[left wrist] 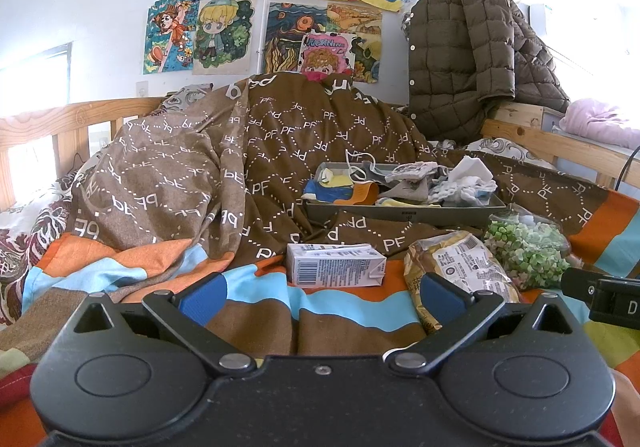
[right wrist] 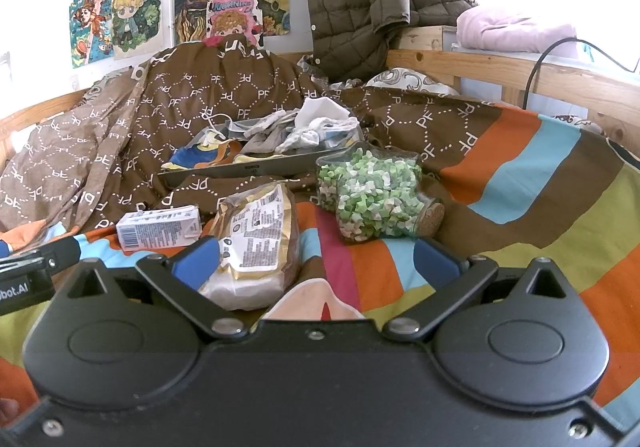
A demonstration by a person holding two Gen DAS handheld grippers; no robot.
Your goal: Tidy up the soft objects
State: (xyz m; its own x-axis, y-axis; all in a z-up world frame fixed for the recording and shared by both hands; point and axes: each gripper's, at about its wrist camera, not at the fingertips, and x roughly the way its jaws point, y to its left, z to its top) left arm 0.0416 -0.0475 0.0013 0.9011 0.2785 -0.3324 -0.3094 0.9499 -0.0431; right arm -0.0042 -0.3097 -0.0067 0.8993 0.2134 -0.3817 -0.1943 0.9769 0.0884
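Bedspread [right wrist: 520, 183]: bread bag [right wrist: 256, 239] between spread right claw [right wrist: 316, 259] fingers.

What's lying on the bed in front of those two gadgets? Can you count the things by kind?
Cartons: 1, a small white carton
Food bags: 1, a gold bag
Jars: 1, a corked jar of green and white bits
Trays: 1, a grey tray of mixed cloth items
Total: 4

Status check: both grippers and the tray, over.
Left hand-held gripper open, empty. Right hand-held gripper open, empty. Grey tray of soft cloth items untouched. White carton, gold packet in front.
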